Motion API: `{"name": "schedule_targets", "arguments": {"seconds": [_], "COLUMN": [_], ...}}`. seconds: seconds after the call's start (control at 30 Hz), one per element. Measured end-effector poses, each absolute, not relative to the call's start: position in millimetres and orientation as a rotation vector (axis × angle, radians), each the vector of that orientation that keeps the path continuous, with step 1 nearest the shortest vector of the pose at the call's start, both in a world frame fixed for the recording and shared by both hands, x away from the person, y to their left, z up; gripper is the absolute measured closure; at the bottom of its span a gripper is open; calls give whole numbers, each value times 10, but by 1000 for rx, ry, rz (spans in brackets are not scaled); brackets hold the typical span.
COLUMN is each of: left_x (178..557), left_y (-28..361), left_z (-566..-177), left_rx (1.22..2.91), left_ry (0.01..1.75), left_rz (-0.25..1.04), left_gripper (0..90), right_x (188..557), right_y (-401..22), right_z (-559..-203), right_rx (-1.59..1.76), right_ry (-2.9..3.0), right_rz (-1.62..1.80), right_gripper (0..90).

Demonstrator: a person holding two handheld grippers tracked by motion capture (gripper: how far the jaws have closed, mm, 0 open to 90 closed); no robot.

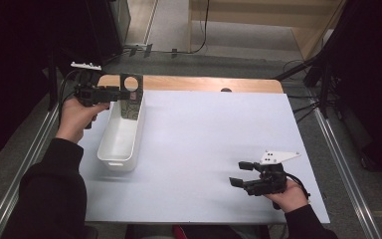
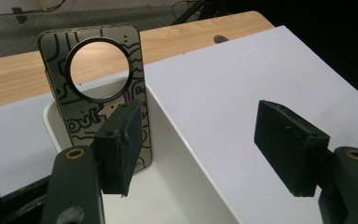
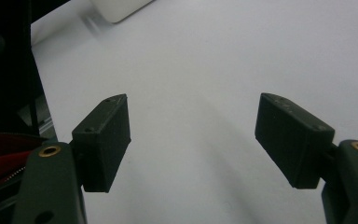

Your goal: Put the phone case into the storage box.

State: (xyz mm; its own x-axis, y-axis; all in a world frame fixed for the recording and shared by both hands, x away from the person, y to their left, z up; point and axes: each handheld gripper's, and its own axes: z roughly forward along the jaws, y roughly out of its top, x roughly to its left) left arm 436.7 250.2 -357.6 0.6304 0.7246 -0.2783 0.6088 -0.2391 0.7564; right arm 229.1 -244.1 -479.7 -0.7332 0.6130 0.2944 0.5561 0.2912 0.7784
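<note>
I see left gripper (image 2: 200, 149) wide, case (image 2: 100, 88) propped in bin (image 1: 122, 134), apparently released; right gripper (image 3: 200, 140) wide, idle.

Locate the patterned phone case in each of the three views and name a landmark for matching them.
High view: the phone case stands upright at upper left, in the far end of the white bin, beside the left gripper.
Left gripper view: upper left, behind the left-hand pad, ring hole showing the wooden table edge.
Right gripper view: not in it.
Shared landmark: the white bin, whose corner sits at top left in the right gripper view.
</note>
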Motion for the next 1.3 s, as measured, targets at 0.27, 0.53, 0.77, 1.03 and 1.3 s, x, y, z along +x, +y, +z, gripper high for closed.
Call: {"name": "schedule_targets", "arguments": {"seconds": [0.27,0.53,0.77,1.03,1.3], "left_x": [4228,4102,3987,3859,3764], "left_y": [2449,2405,2409,2393,2379], "left_z": [-3594,-3611,-3631,-3693,-3780], "left_rx": [1963,1978,1978,1980,1989], "left_ry": [1011,975,959,939,931], "left_rz": [184,191,185,179,172], "left_gripper": [319,266,256,256,256], "right_x": [2325,2360,2378,2377,2378], "right_y": [-2428,-2399,-2390,-2388,-2387], "right_z": [-4801,-4805,-4807,-4805,-4809], "right_rx": [1116,1103,1094,1095,1097], "right_ry": [2486,2496,2496,2498,2499], "right_rz": [1450,1455,1461,1459,1457], "right_gripper": [254,254,254,254,254]}}
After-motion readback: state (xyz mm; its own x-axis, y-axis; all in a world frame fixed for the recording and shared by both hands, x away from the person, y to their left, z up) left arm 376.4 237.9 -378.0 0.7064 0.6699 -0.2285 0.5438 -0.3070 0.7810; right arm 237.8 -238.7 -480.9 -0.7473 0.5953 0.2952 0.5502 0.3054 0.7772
